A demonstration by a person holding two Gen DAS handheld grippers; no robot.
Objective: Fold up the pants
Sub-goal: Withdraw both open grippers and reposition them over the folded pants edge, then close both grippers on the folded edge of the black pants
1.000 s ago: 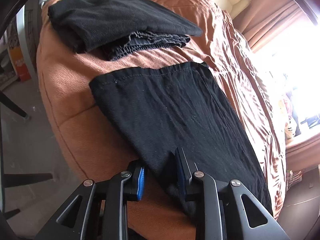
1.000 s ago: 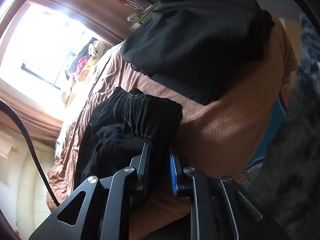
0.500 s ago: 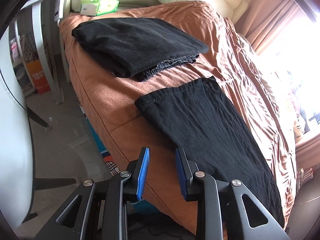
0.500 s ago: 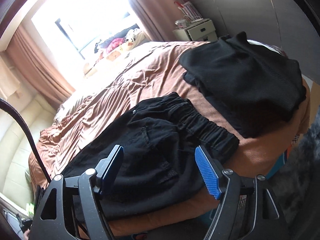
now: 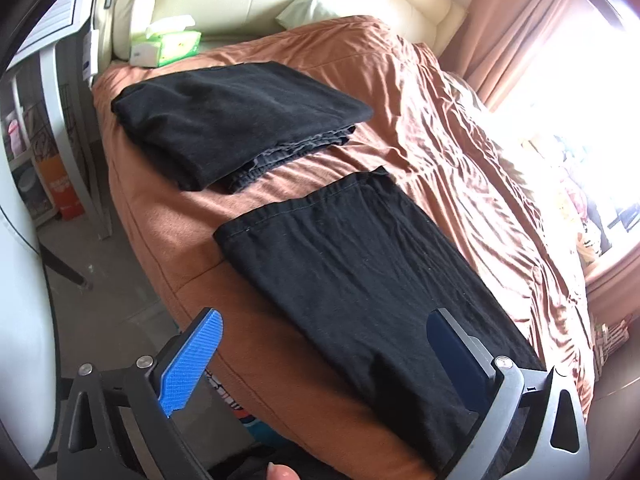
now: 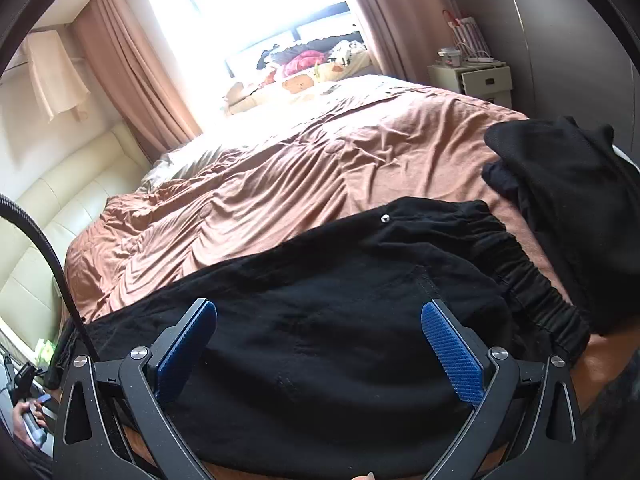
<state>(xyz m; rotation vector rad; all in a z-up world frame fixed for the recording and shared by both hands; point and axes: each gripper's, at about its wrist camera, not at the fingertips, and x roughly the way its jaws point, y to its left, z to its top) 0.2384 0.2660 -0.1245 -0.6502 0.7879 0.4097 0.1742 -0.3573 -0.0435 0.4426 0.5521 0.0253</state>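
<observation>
You've got both the left gripper [image 5: 322, 354] & right gripper [image 6: 318, 346] just spread wide, nothing clamped, since pants [image 5: 360, 264] lie flat on bed [image 5: 420, 120] for next fold.

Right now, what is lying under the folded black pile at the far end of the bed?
Under the folded black top, a darker gathered garment edge sticks out, resting on the brown bedcover. The rest of that lower garment is covered.

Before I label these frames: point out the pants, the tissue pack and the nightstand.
pants [image 5: 360, 264]: left wrist view, middle of the leg.
tissue pack [image 5: 168, 44]: left wrist view, green top.
nightstand [image 6: 476, 80]: right wrist view, drawer front.
</observation>
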